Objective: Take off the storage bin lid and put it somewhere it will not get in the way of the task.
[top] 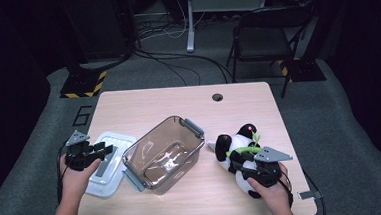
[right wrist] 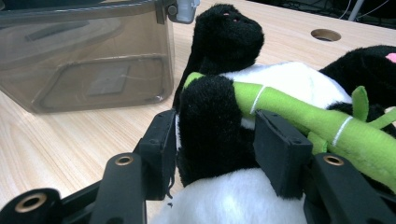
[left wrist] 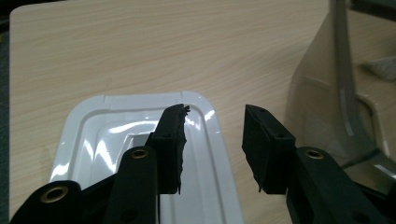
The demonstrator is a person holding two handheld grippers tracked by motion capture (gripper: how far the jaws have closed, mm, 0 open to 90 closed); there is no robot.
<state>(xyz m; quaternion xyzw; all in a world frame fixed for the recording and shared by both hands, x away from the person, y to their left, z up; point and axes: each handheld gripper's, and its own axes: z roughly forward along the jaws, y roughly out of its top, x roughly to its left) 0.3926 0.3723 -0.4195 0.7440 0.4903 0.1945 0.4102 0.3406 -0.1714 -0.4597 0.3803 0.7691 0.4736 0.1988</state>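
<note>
Black-and-white plush panda toy (right wrist: pixel 243 140) is lying right of the clear brown plastic bin (top: pixel 164 154); my right gripper (right wrist: pixel 219 149) is squeezing its black arm. My left gripper (left wrist: pixel 212 144) is hovering open and empty over the white plastic lid (left wrist: pixel 116 135). Gripping only 1 limb, I'm risking the panda swinging into the bin's rim.

A dark room with grey carpet (top: pixel 186 72), a black folding chair (top: pixel 264 40) and loose floor cables (top: pixel 176 63) behind the wooden table (top: pixel 178 100).

A black-and-white plush panda (top: pixel 238 149) holding a green bamboo stalk lies on its back, right of the clear bin (top: pixel 164 154)
</note>
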